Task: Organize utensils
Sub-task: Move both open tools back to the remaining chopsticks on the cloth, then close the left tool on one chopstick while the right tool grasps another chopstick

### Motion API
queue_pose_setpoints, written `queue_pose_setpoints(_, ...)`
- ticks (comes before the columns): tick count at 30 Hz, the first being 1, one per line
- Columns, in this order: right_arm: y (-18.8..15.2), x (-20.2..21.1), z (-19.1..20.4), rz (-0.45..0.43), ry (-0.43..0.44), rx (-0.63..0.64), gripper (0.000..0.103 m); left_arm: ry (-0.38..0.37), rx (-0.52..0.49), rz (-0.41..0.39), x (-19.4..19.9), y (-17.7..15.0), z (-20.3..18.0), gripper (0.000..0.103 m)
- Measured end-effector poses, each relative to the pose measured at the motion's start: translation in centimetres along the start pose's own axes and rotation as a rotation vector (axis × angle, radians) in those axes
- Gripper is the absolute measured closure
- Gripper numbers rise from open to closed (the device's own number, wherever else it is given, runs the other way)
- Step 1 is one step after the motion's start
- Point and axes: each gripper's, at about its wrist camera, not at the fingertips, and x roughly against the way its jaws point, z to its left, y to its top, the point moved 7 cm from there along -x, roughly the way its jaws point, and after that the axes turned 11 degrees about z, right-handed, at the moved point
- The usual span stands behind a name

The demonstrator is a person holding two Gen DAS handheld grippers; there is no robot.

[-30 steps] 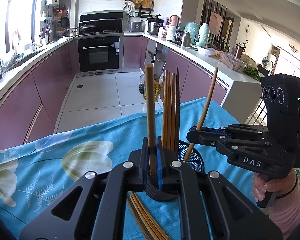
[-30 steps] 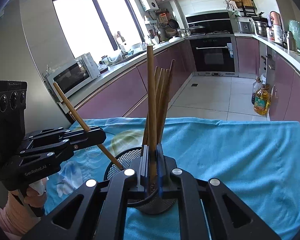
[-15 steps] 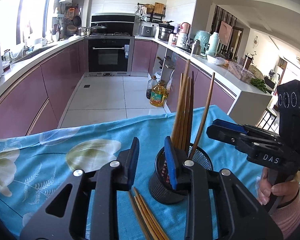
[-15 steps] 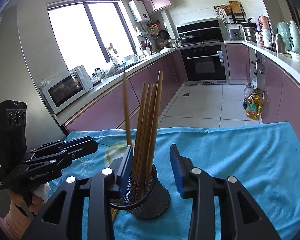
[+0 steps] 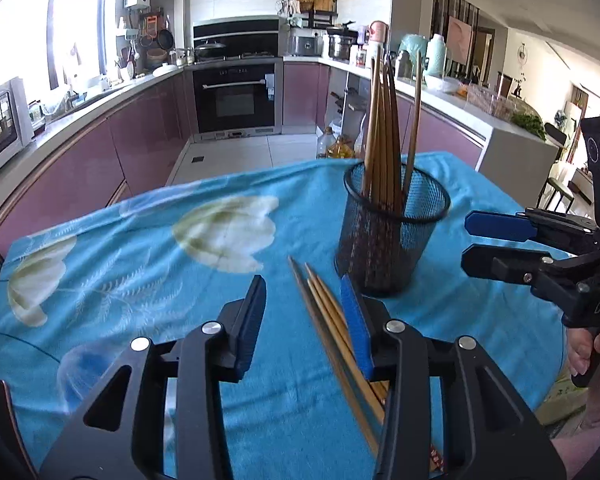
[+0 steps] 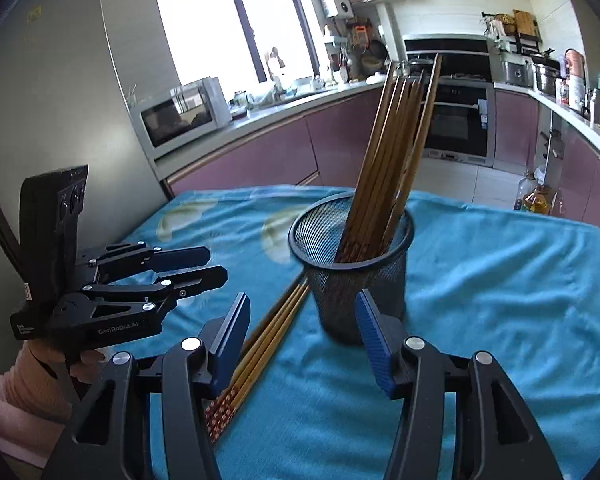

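Note:
A black mesh cup (image 5: pixel 392 236) (image 6: pixel 352 268) stands on the blue floral cloth and holds several wooden chopsticks (image 5: pixel 384 132) (image 6: pixel 392 152) upright. More chopsticks (image 5: pixel 332 328) (image 6: pixel 268 336) lie flat on the cloth beside the cup. My left gripper (image 5: pixel 304 320) hangs low over the cloth with its jaws opening; the lying chopsticks run between the fingers, untouched. My right gripper (image 6: pixel 304 336) is also opening, empty, just in front of the cup and over the lying chopsticks. Each gripper shows in the other's view: the right (image 5: pixel 496 240), the left (image 6: pixel 204 264).
The cloth-covered table (image 5: pixel 140 272) ends at a far edge toward the kitchen floor. Purple cabinets, an oven (image 5: pixel 236 96) and a microwave (image 6: pixel 180 112) stand beyond. Oil bottles (image 6: pixel 536 196) sit on the floor. A hand (image 5: pixel 592 352) in a pink sleeve holds each gripper.
Both grippers let go of the chopsticks they held upright; those now stand in the cup. Both opened, drew back and sank toward the chopsticks lying on the cloth.

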Motion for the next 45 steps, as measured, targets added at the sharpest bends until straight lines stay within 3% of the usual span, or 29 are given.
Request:
queue_pose_setpoints(4,-2.1,-3.2,1.0,0.090,-0.006,0.004,0.050,0.013,-0.017,0.073,-2.0,-3.4,-0.6,0.064)
queue_pose_setpoints(9,-3.2,-4.9,1.7,0.131,-0.014,-0.002,0.051,0.007,-0.017,0.115,-3.2,-5.9,-0.7,0.064)
queue_pose_setpoints(32,-4.4,-7.0,3.0,0.182,-0.127,0.063,0.053,-0.023,0.012,0.131,-3.5,-6.7,-0.5,0.063)
queue_pose_setpoints(38,-4.6,-7.0,2.6,0.201,-0.148,0.064,0.066,-0.042,0.004,0.126,-3.3,-6.6,-0.7,0.063)
queue_pose_setpoints(45,-4.5,-6.9,2.0,0.205,-0.136,0.043,0.074,-0.031,-0.021,0.143,-4.3,-6.1,-1.7,0.063)
